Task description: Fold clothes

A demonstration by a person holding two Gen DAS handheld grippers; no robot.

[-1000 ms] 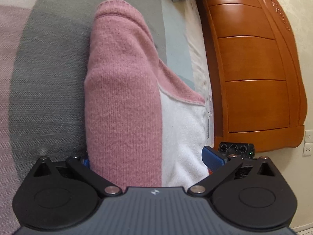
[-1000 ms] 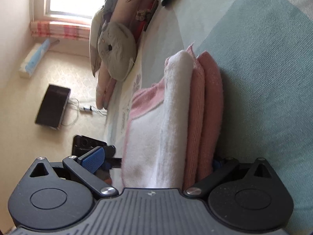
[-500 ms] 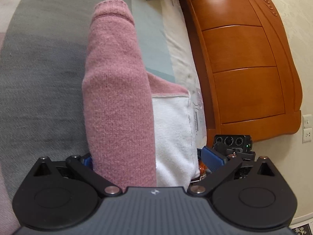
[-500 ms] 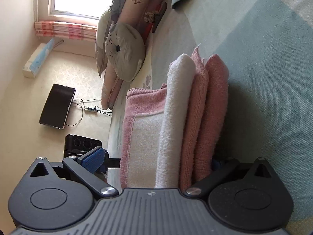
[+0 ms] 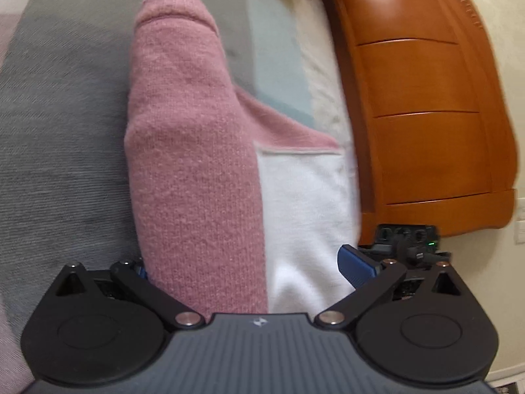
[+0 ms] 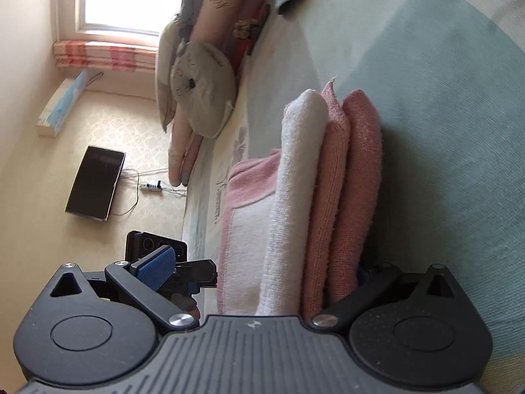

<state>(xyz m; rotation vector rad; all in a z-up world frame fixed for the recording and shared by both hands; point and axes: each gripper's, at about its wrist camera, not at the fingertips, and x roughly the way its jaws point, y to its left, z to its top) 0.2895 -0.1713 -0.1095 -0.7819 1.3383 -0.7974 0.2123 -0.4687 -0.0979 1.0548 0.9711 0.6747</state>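
Pink-and-white folded garment (image 5: 197, 170) on the bed (image 5: 59, 124), beside the wooden headboard (image 5: 426, 131); left gripper (image 5: 242, 269) spread wide around the garment's end; right gripper (image 6: 262, 272) likewise wide around the stacked folds (image 6: 315, 197); plush toy (image 6: 197, 88) beyond the garment.

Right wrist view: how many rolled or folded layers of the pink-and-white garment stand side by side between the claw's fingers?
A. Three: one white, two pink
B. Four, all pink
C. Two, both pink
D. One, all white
A. Between the fingers of the right claw, the garment shows one white fold on the left and two pink folds to its right, pressed against each other on the bed.
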